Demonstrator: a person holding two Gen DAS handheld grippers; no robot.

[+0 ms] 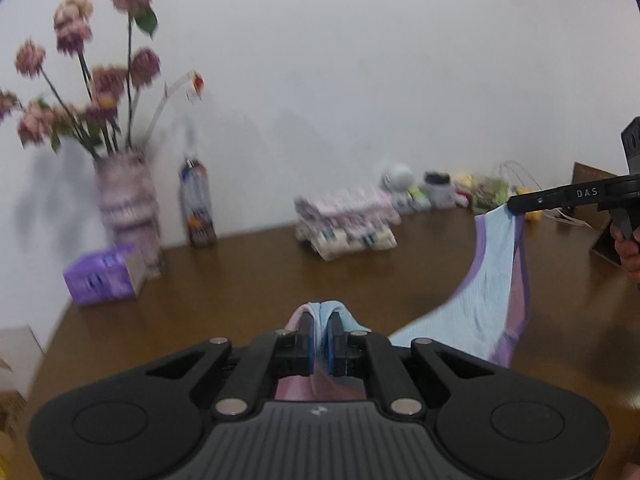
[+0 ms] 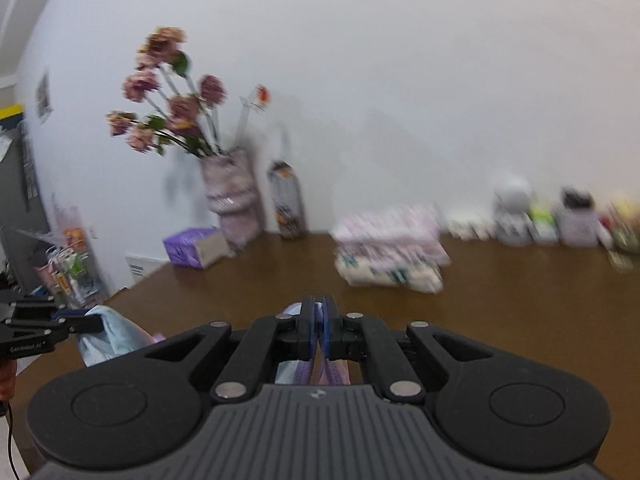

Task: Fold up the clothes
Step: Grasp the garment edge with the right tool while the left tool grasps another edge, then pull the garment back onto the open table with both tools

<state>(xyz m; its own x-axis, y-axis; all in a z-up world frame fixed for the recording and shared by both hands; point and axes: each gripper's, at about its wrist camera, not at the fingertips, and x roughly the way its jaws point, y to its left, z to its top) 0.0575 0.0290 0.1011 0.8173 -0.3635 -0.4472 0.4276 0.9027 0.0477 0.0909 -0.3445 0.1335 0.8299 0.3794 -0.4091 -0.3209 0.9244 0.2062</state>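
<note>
A small light blue garment (image 1: 486, 280) with purple edging and a pink inner side hangs in the air above the brown table (image 1: 248, 280), stretched between both grippers. My left gripper (image 1: 320, 320) is shut on one bunched end of the garment. My right gripper (image 2: 319, 308) is shut on the other end, pinching the purple trim (image 2: 318, 368). In the left wrist view the right gripper (image 1: 514, 204) comes in from the right edge, holding the garment's upper corner. In the right wrist view the left gripper (image 2: 94, 322) shows at the left edge with blue cloth (image 2: 110, 336) in it.
A stack of folded patterned clothes (image 1: 346, 226) lies mid-table near the wall. A vase of pink flowers (image 1: 128, 208), a bottle (image 1: 196, 208) and a purple tissue box (image 1: 104, 274) stand at the back left. Small jars and toys (image 1: 436, 190) line the back right. A hand (image 1: 628, 248) holds the right gripper.
</note>
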